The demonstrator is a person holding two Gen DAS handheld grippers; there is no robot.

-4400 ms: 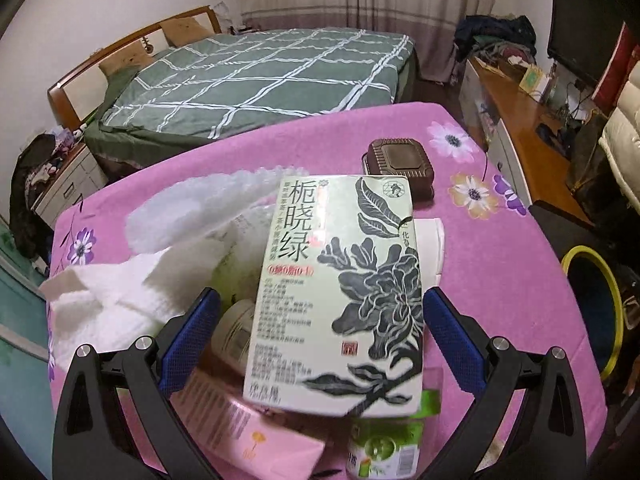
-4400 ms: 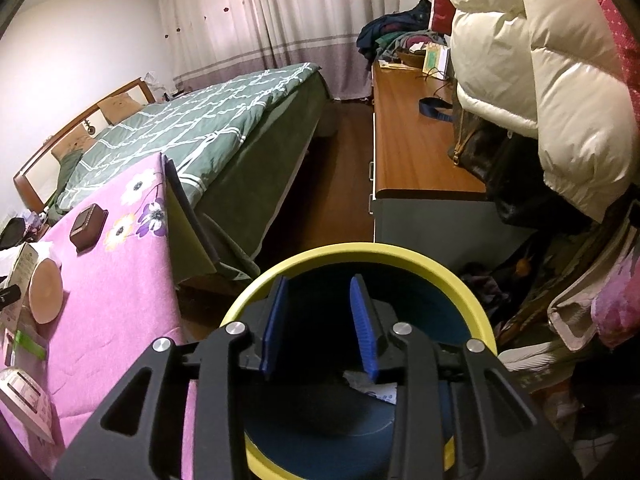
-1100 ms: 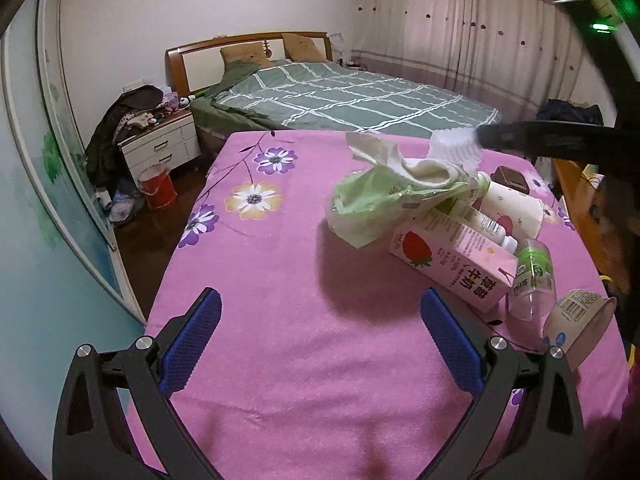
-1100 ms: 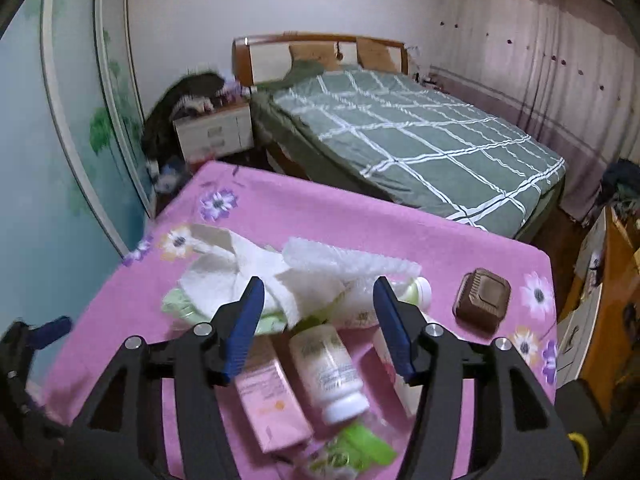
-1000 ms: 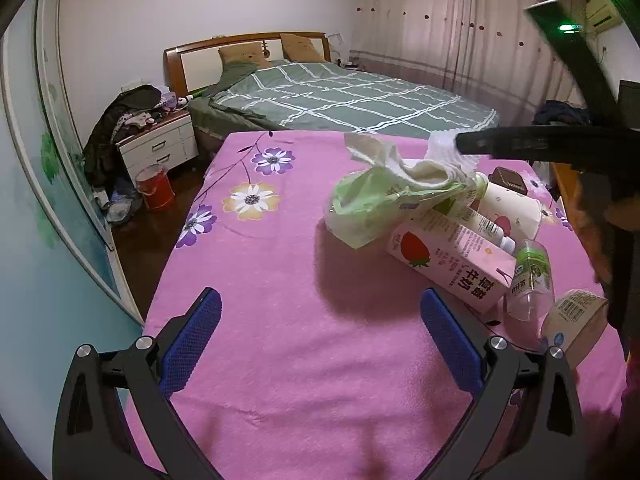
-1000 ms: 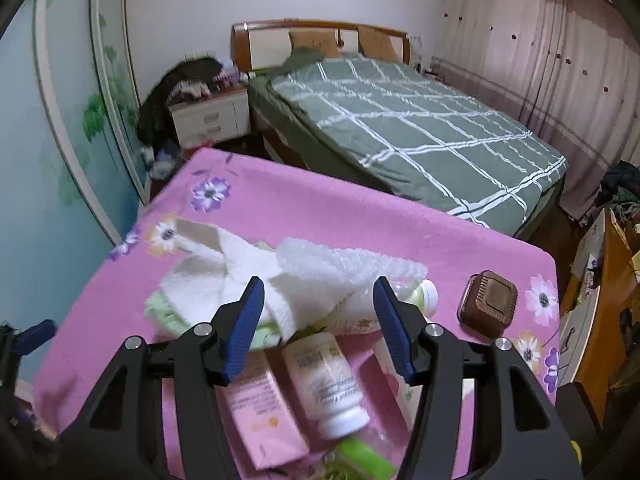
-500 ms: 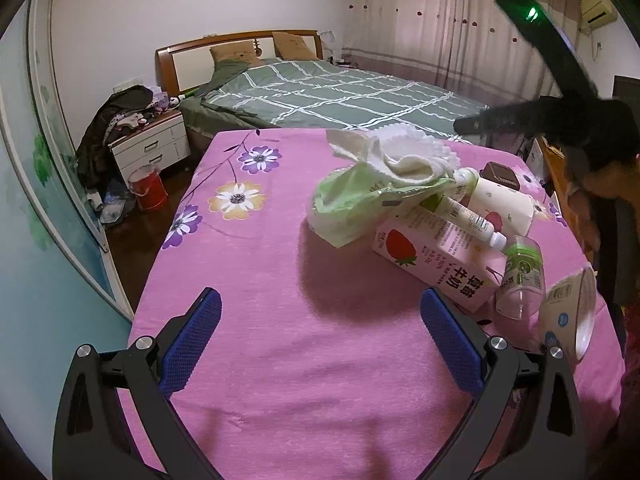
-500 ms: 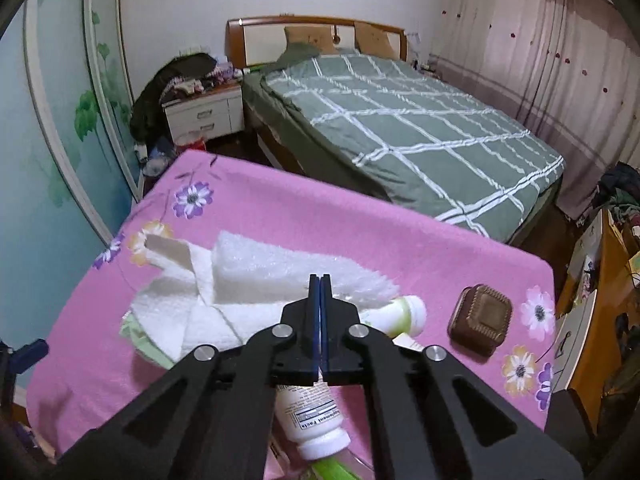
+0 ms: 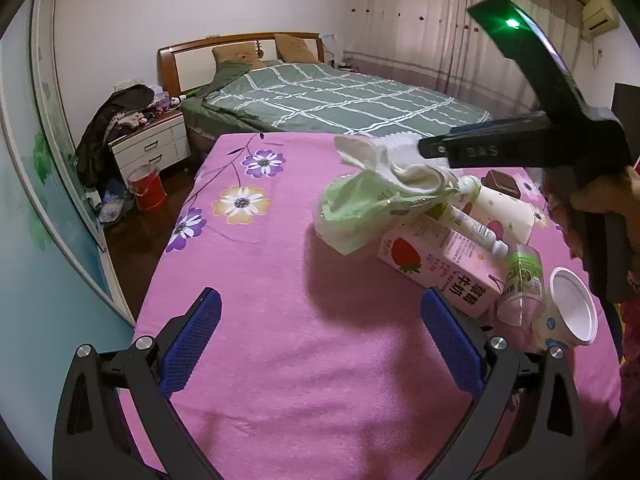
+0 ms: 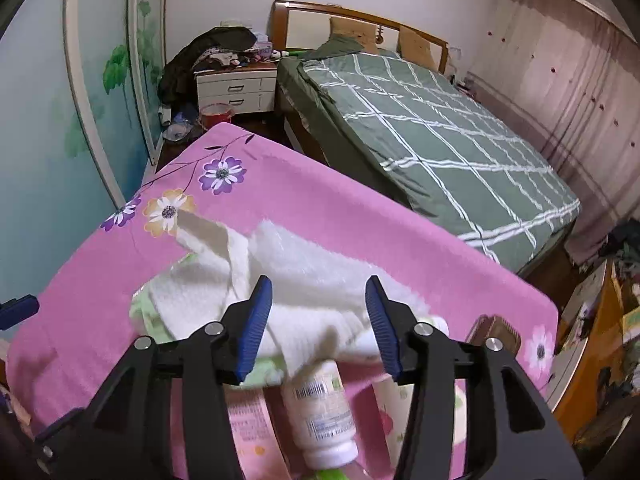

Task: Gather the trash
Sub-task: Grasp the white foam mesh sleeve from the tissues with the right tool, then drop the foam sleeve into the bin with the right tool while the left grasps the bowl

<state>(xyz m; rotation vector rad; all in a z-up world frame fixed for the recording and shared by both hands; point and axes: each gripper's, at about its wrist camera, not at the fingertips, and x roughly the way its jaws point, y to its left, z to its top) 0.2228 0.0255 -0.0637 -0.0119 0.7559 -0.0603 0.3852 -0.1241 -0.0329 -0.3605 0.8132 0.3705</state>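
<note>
Right wrist view: right claw (image 10: 318, 312) hovering spread over white towel (image 10: 304, 280); left claw (image 9: 320, 336) idling spread. Towel risking snagging bottle (image 10: 324, 412), rolling it off bench (image 9: 280, 320).

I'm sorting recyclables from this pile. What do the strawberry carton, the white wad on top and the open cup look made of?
Strawberry carton: coated paperboard, going by its sharp folded edges and slightly glossy print.
White wad: probably soft foam sheet or paper towelling; matte, fuzzy and crumpled, so I can't tell which.
Open cup: thin white plastic or coated paper; smooth rim, printed outside.
</note>
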